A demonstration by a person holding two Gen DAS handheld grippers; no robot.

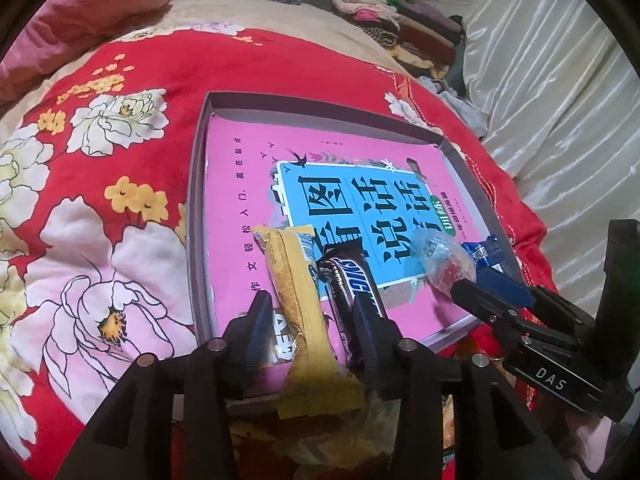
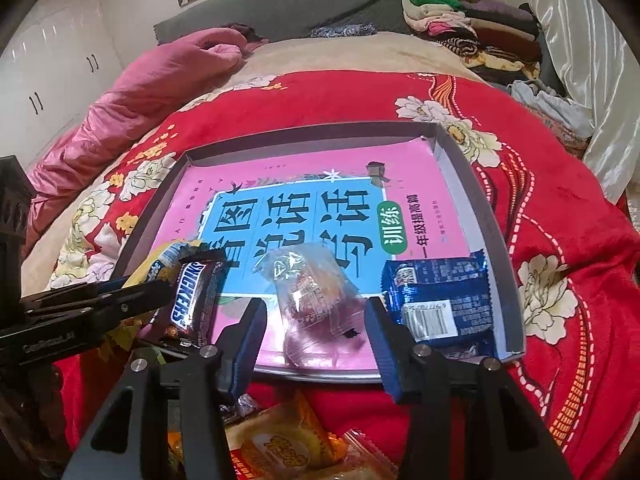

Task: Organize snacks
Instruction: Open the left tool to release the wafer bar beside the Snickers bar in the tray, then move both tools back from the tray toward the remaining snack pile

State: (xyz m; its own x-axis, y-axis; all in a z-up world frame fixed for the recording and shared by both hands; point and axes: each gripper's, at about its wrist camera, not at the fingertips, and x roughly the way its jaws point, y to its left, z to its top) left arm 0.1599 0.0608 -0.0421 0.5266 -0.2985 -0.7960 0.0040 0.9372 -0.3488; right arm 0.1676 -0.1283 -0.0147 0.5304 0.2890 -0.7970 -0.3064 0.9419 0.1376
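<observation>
Left claw (image 1: 312, 320) open around yellow bar (image 1: 298, 292); Snickers (image 1: 350, 282) beside.

Bed (image 2: 560, 208) covered by red floral blanket (image 1: 120, 184); pink quilt (image 2: 168, 76) bunched at far left. Folded clothes pile (image 2: 472, 28) stacked at far right beside white satin curtain (image 1: 560, 80). White cabinets (image 2: 52, 64) along left wall; grey headboard (image 2: 288, 4) behind.
</observation>
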